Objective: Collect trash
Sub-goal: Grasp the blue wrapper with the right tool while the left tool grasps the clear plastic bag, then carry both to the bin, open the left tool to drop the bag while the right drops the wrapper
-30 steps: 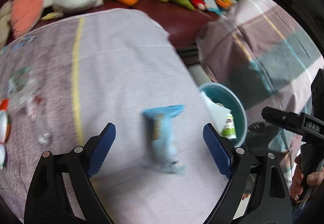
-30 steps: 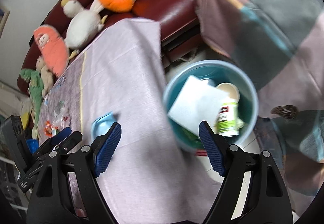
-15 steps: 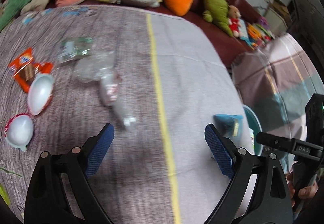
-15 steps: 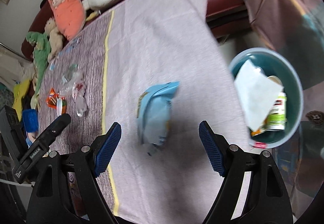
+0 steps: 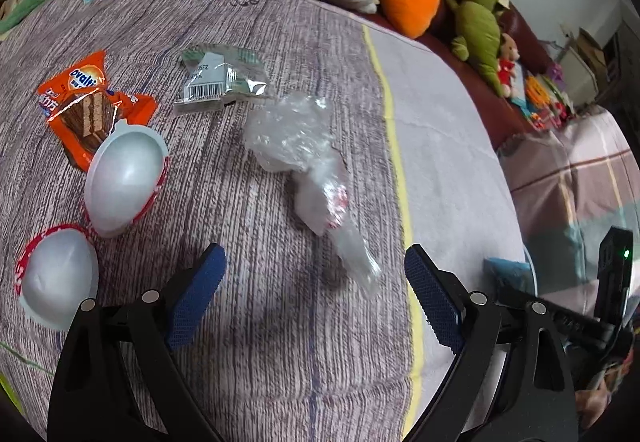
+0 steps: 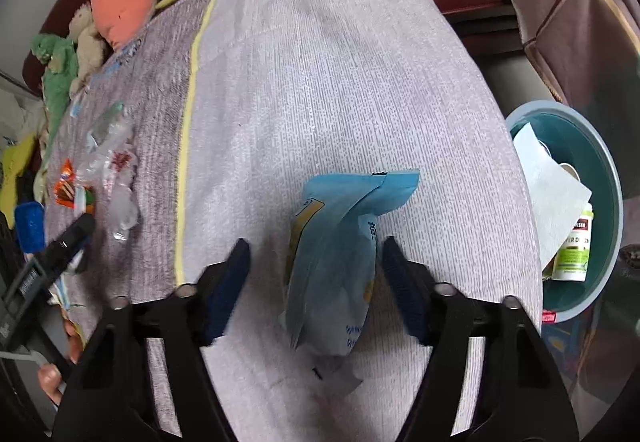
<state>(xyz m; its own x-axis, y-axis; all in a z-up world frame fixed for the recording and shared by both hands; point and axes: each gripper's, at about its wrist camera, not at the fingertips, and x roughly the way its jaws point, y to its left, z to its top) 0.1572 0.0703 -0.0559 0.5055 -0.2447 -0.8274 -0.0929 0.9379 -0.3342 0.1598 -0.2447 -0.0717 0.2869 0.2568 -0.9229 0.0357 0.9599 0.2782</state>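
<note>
Across the cloth-covered table [image 6: 340, 82] before a plush-lined sofa [image 5: 516, 42] lies trash — crumpled clear plastic [image 5: 296, 138] and an orange wafer wrapper [image 5: 86, 98]. Beside the table a teal bin [image 6: 604, 170] holds paper and a supplement bottle [image 6: 574, 246]. Left gripper [image 5: 316, 298] gapes empty; right gripper [image 6: 316, 282] is closing around the blue snack bag [image 6: 340, 254], pads not yet pressing.

Crumpled light-blue snack bag [image 6: 336, 266] lengthwise on the cloth, beside teal bin [image 6: 612, 178]
</note>
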